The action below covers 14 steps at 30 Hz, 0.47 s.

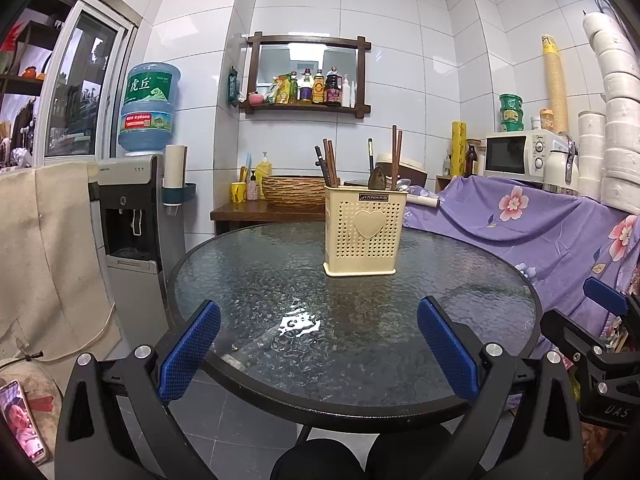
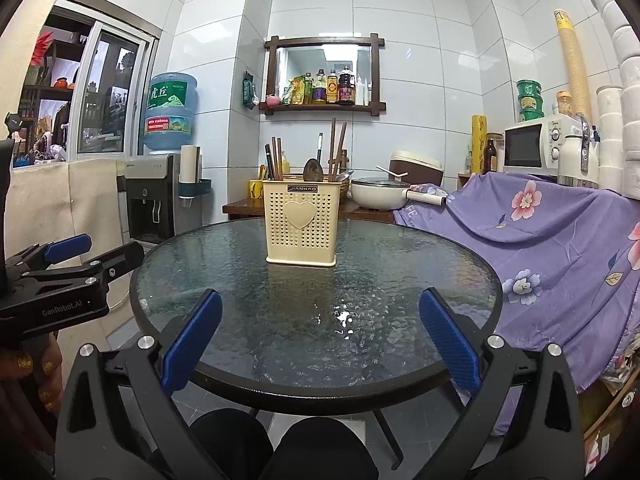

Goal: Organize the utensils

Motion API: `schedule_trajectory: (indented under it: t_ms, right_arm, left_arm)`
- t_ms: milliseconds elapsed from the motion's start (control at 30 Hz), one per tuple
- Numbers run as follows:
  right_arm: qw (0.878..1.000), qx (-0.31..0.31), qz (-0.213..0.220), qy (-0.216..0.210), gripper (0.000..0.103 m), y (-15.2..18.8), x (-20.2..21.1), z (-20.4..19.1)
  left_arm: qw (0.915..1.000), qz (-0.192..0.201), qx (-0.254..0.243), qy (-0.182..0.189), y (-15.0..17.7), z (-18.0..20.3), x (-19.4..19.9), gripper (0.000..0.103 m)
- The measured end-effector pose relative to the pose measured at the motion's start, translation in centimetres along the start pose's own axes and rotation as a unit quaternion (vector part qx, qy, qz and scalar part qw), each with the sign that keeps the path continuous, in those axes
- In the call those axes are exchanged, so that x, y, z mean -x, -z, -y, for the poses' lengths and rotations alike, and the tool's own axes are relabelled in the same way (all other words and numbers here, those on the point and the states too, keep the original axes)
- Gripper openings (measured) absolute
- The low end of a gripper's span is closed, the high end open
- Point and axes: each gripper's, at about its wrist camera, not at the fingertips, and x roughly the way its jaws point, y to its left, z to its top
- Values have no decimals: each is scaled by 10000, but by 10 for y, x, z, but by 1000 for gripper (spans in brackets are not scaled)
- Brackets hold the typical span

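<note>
Both claws, left and right, gape with nothing between my blue pads, low over the near edge of the glass table. Mid-table stands the cream holder, upright; chopsticks and a spoon poke out, their lower ends hidden behind its perforated wall.

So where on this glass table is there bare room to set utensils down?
Bare glass table rings the cream utensil holder: widest between holder and both open grippers, left gripper, right gripper. Crowded only inside the holder, among the chopsticks.
</note>
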Motion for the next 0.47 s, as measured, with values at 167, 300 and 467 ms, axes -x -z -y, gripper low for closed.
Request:
schedule_trajectory:
  t_ms: [167,300,467]
  right_arm:
    - [10000,6,3,1,97,0,0,0]
    - [10000,1,-6,1,97,0,1,0]
    - [10000,4,-16,-10,97,1,2,0]
  left_arm:
    - [10000,19,88,-7,-1,-3,0,97]
    - [9999,-29,101,-54,-2,-5,-2,97]
    - [9999,-94,111,-44,-2,-3,-4,97]
